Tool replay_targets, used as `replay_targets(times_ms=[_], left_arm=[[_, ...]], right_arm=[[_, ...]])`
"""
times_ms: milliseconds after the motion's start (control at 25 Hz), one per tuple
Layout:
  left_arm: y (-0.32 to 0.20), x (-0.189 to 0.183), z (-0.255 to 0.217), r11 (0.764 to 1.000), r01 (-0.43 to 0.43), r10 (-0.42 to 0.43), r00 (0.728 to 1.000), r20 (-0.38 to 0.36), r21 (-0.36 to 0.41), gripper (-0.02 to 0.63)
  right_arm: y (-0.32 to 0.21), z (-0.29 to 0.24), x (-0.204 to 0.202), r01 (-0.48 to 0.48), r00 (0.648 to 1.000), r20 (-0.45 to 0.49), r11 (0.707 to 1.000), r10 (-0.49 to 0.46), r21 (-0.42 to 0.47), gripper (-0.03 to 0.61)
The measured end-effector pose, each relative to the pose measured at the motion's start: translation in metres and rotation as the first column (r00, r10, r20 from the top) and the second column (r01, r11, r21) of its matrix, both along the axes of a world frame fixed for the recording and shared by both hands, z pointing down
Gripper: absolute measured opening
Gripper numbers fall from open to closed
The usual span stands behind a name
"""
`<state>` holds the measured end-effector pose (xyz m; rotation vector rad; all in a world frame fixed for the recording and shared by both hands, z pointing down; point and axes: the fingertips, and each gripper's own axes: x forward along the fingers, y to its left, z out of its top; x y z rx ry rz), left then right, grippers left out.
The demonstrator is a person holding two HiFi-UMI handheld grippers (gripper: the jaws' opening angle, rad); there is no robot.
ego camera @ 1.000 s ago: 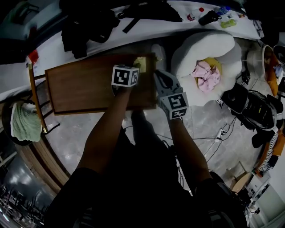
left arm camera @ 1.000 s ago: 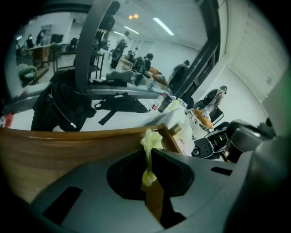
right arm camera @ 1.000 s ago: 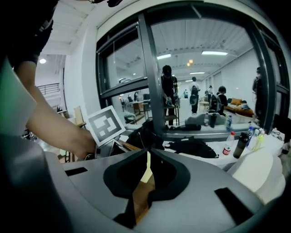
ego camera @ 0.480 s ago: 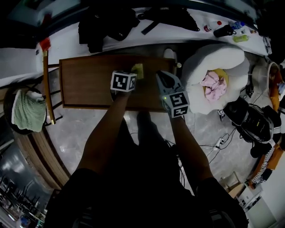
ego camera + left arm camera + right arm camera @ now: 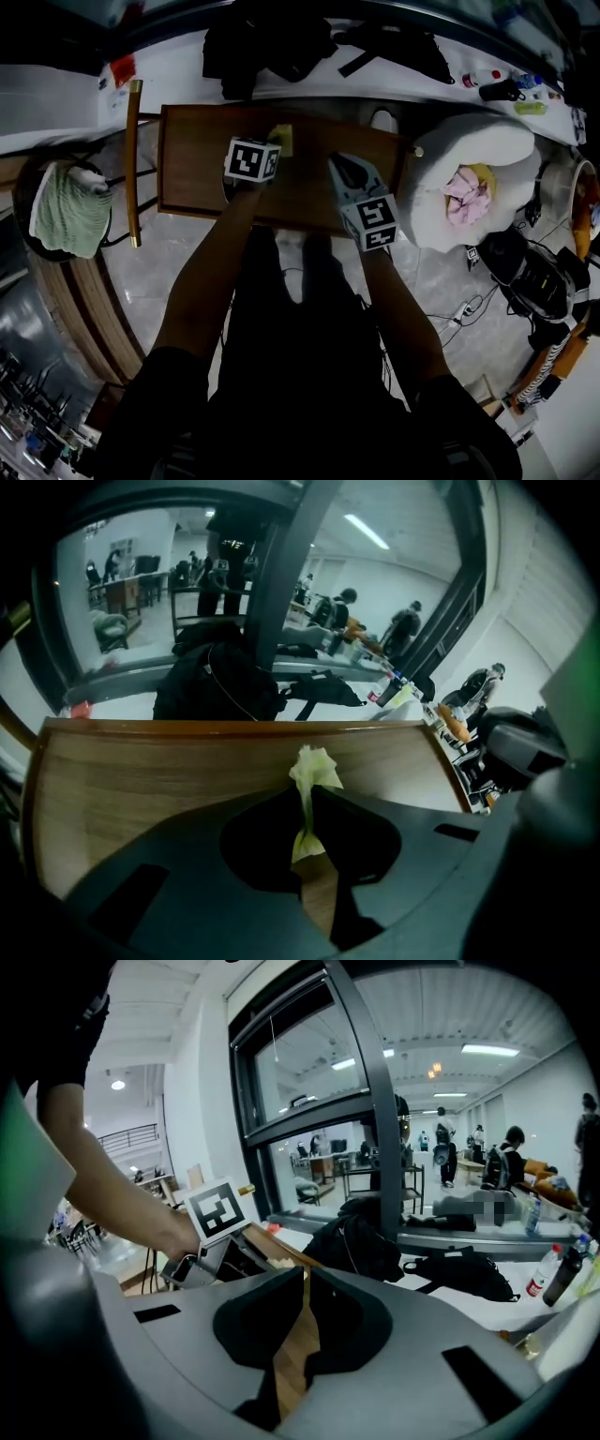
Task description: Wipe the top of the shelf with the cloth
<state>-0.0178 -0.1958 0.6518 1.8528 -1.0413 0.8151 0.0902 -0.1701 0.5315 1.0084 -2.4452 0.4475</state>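
Pinched thinly in the left gripper (image 5: 306, 803) over the shelf (image 5: 141, 771), the cloth (image 5: 314, 766) could slip out mid-wipe; the right gripper (image 5: 305, 1279) is closed, empty.

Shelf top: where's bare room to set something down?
Left end of the shelf top, past the left tongs, is bare wood. A narrower strip lies between the right tongs and the white cushion. Crowded mid-shelf: both tongs and the cloth.
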Motion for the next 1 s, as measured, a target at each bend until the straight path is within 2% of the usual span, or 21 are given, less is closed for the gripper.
replay_targets(times_ms=[320, 720, 1000], left_arm=[[-0.006, -0.063, 0.006, 0.999, 0.045, -0.045, 0.999, 0.003, -0.014, 0.038], [-0.021, -0.159, 0.006, 0.993, 0.114, -0.114, 0.993, 0.038, 0.012, 0.038], [-0.021, -0.214, 0.007, 0.981, 0.195, -0.195, 0.978, 0.069, 0.018, 0.038]], right_arm=[[-0.004, 0.005, -0.047, 0.015, 1.0, -0.004, 1.0, -0.015, -0.005, 0.034], [0.004, 0.012, -0.099, 0.004, 1.0, -0.001, 1.0, -0.004, -0.016, 0.034], [0.009, 0.01, -0.122, -0.001, 1.0, 0.007, 1.0, 0.001, -0.006, 0.034]])
